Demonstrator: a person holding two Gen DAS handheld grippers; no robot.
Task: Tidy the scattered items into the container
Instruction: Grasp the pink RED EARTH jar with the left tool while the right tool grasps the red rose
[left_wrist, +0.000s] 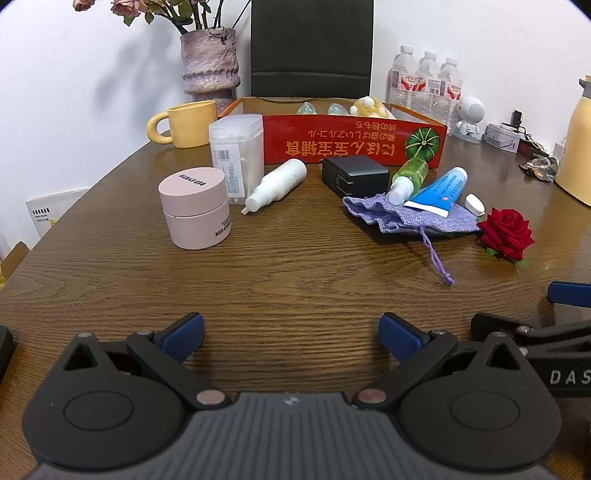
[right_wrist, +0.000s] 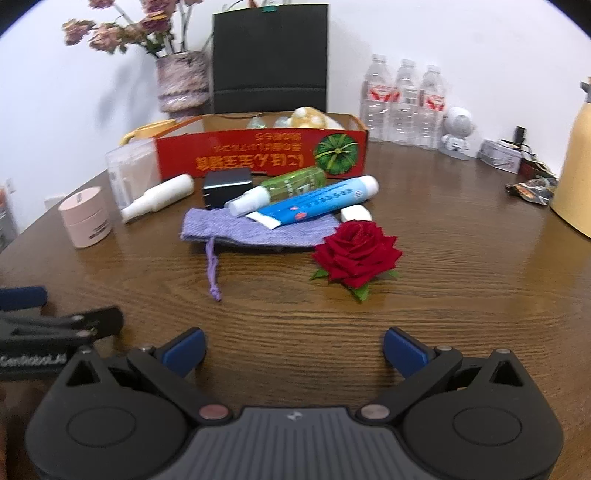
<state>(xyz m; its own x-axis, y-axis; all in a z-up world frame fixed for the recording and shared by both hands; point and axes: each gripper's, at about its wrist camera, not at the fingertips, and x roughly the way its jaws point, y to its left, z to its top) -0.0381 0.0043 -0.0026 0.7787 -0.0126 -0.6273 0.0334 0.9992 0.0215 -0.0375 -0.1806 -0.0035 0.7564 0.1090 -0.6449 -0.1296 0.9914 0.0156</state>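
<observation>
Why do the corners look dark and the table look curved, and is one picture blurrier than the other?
Both views come through fisheye lenses, so black corners frame each and the table bulges; the left wrist view is sharp, with the lettering on the pink jar readable; the right wrist view is softer, the red box print smeared; ceiling light gleams on the wood near the yellow jug.

Bare wooden table (left_wrist: 288, 280) lies open ahead of both grippers, up to the clutter. Before the red box (left_wrist: 351, 142), the pink jar (left_wrist: 195, 212), clear swab case (left_wrist: 236, 155), white bottle (left_wrist: 277, 184), black charger (left_wrist: 354, 173), purple pouch (right_wrist: 258, 230) and red rose (right_wrist: 356, 254) stand nearly shoulder to shoulder, with narrow gaps between.
</observation>
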